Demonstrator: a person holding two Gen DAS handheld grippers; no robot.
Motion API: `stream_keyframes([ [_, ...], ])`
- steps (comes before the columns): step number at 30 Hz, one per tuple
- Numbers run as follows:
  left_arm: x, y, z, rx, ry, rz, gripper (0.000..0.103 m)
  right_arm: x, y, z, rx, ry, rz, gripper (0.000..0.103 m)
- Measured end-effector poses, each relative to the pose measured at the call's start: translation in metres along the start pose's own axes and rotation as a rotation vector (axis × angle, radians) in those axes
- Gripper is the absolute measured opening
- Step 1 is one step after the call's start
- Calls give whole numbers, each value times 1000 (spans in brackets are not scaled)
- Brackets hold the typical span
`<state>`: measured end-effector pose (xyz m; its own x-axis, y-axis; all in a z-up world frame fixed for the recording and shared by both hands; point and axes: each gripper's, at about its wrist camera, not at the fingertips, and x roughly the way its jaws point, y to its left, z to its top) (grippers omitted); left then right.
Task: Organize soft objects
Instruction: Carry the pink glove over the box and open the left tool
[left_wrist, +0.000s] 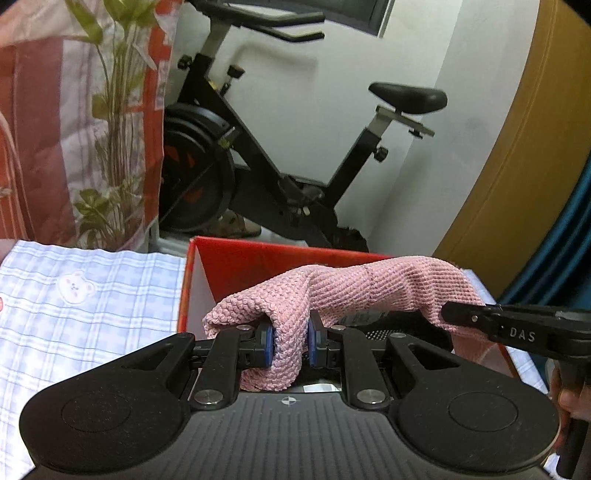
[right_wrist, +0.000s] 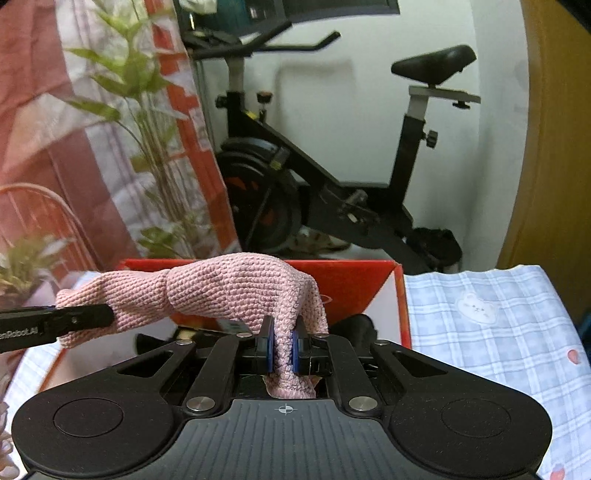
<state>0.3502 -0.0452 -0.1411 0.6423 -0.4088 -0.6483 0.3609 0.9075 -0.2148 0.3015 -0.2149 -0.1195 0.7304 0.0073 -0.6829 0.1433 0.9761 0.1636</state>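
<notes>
A pink knitted cloth hangs stretched between the two tongs, above the open red cardboard box. The left tongs are clenched on one bunched end of the cloth: the blue pads press it from both sides, and a fold of it droops down between the jaws toward the camera. From there the cloth runs up and to the right, across the near part of the box, to the right tongs, whose black finger shows at the right edge of the left wrist view.

In the right wrist view the right tongs are likewise clenched on the other end of the cloth, a narrow pinch of it squeezed between the blue pads. The cloth arches leftward over the red box to the left tongs.

The box sits on a surface covered with a blue checked sheet printed with a bear. Dark items lie inside the box; what they are cannot be told. A black exercise bike stands beyond the box, with a leafy plant far left.
</notes>
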Motion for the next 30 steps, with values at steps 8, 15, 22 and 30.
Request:
stream_keyframes([
  [8, 18, 3, -1, 9, 46, 5, 20, 32, 1, -1, -37, 73, -37, 13],
  [15, 8, -1, 1, 36, 24, -13, 71, 33, 8, -5, -71, 78, -45, 38],
  [22, -22, -8, 4, 68, -33, -11, 88, 5, 11, -1, -79, 27, -20, 56],
  [30, -76, -16, -11, 114, -105, 27, 97, -46, 21, -17, -64, -51, 4, 60],
])
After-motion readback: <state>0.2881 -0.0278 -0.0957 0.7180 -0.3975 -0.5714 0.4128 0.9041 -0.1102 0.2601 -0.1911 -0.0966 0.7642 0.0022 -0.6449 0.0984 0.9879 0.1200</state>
